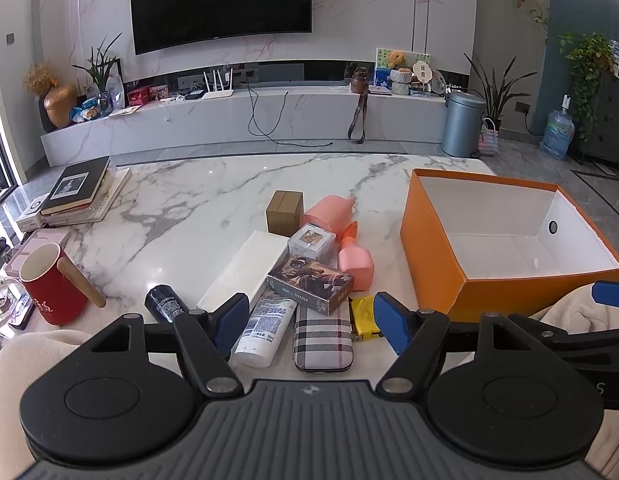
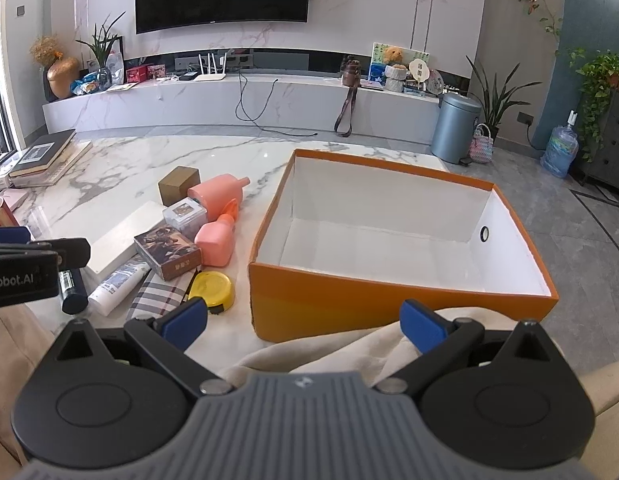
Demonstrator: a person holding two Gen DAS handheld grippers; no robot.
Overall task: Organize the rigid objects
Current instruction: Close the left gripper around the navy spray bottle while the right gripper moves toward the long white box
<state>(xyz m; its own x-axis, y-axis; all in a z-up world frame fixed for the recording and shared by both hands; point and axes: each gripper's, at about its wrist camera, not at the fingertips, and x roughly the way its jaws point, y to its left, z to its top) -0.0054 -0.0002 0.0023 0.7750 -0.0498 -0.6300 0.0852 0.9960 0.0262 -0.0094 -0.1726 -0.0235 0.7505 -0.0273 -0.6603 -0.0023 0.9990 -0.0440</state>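
marble table (image 1: 213,200) carried a pile of small items beside an orange box (image 1: 433,268), which sat to the right of the pile, open at the top with a white interior. nothing lay inside the box in either view; its white floor and walls were bare apart from a round hole in one end wall.

the pile lay left of the box, near but apart from it. it held a brown cube box (image 1: 284,213) at the far end, two pink bottles (image 1: 328,212) lying on their sides, a clear plastic case (image 1: 311,242) between them, a long white box (image 1: 245,270), a printed card box (image 1: 310,285) resting across the others, a white tube (image 1: 261,332), a plaid case (image 1: 324,340) and a yellow tape measure (image 2: 211,287) closest to the box. a dark cylinder (image 1: 165,303) lay at the pile's left edge.

a red mug (image 1: 49,288) with a wooden handle stood well to the left; nothing could be seen inside it from this angle. books (image 1: 75,192) were stacked at the far left corner.

the left gripper (image 1: 309,320) hung above the near end of the pile, its blue pads (image 1: 229,322) spread wide with nothing pinched between them. the right gripper (image 2: 305,320) hovered near the box's near wall, jaws likewise wide apart and holding nothing, with cream fabric (image 2: 329,348) beneath it.
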